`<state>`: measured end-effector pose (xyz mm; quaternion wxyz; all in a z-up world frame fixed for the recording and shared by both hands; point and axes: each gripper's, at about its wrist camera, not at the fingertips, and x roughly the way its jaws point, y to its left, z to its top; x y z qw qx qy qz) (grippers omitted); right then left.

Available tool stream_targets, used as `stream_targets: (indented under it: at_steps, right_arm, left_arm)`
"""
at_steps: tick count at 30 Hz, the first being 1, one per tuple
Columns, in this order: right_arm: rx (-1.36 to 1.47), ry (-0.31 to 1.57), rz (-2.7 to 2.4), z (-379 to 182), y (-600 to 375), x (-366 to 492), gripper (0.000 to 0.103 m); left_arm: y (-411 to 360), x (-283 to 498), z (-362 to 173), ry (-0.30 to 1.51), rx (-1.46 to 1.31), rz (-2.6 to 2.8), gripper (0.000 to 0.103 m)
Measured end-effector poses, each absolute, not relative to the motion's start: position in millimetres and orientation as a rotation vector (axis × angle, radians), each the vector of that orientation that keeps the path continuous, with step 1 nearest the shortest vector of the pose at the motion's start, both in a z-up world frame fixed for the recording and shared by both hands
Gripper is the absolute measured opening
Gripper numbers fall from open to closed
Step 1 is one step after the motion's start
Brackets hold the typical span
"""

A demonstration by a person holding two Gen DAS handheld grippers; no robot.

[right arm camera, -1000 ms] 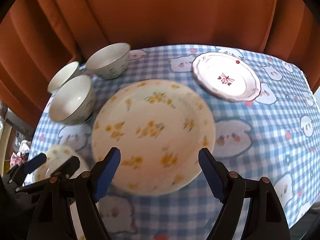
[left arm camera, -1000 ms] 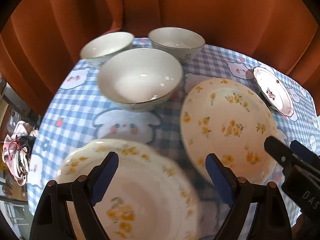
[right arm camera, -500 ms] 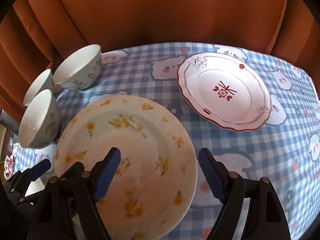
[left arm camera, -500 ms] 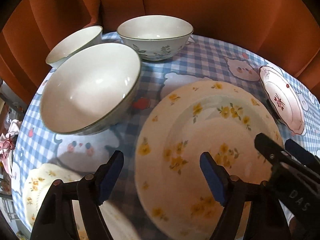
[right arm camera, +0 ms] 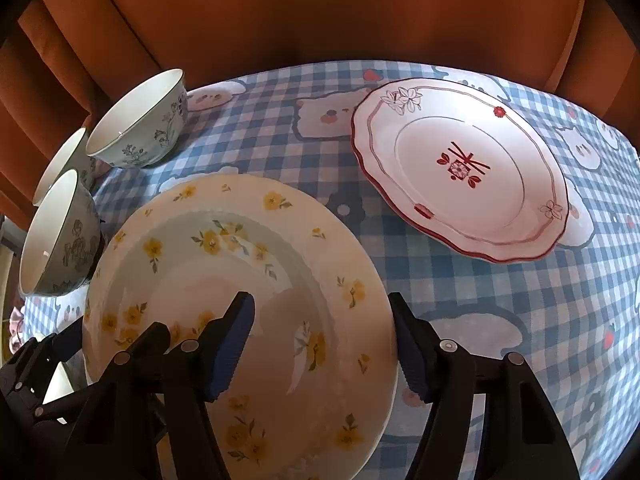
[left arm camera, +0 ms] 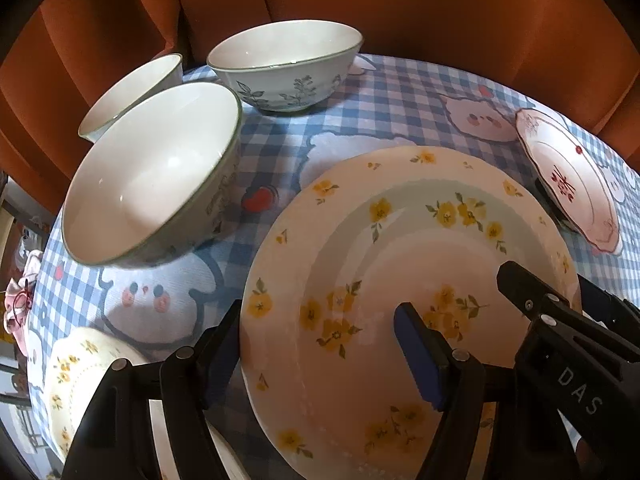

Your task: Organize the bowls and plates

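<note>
A large cream plate with yellow flowers [left arm camera: 400, 240] [right arm camera: 224, 264] lies on the checked tablecloth. My left gripper [left arm camera: 320, 320] straddles its left rim, one finger outside the rim and the other over the plate's well. My right gripper [right arm camera: 320, 304] straddles the right rim the same way. Both sets of jaws are closing, with the rim between them, and the pads do not press on the plate. Each view also shows the other gripper low at its edge: the right gripper [left arm camera: 560, 320] and the left gripper [right arm camera: 40, 364].
Three white bowls with leaf patterns [left arm camera: 160, 176] [left arm camera: 132, 88] [left arm camera: 284, 64] stand close on the plate's left. A red-trimmed plate [right arm camera: 460, 168] lies to its right. A small yellow-flowered plate [left arm camera: 76, 376] sits at the near left. An orange curtain [right arm camera: 320, 12] hangs behind the table.
Both grippers came forward and down onto the large flowered plate; the left one shifted right from the small plate. Both pairs of jaws have narrowed around the plate's rims.
</note>
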<state>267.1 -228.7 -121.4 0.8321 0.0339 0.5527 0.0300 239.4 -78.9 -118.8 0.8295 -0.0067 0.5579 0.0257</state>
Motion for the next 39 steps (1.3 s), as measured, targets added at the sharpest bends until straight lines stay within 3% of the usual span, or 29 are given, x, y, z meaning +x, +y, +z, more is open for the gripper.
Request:
stream_targets:
  at_steps: [20,27,36,39]
  right_arm:
    - [0.14,1.246,-0.101,-109.4,-298.3,168.8,0.07]
    - [0.078,1.224,-0.081,-109.9,-301.3,156.3,0.061]
    - [0.036,1.204,-0.037,-111.9,-301.7,157.2,0.06]
    - [0.025,1.203,-0.025,-113.0,-300.0,159.9,0.061]
  left_arm:
    - [-138.2,166.7,-115.2,1.238,0.081,-0.173,0.074]
    - [-136.3,162.9,-113.0,1.216,0.07,-0.135,0.066]
    - [-143.2,153.8,-113.9,1.177,0.098,-0.05,0.074]
    - [-149.8,147.5,-111.8,1.151,0.118,-0.022,0.072]
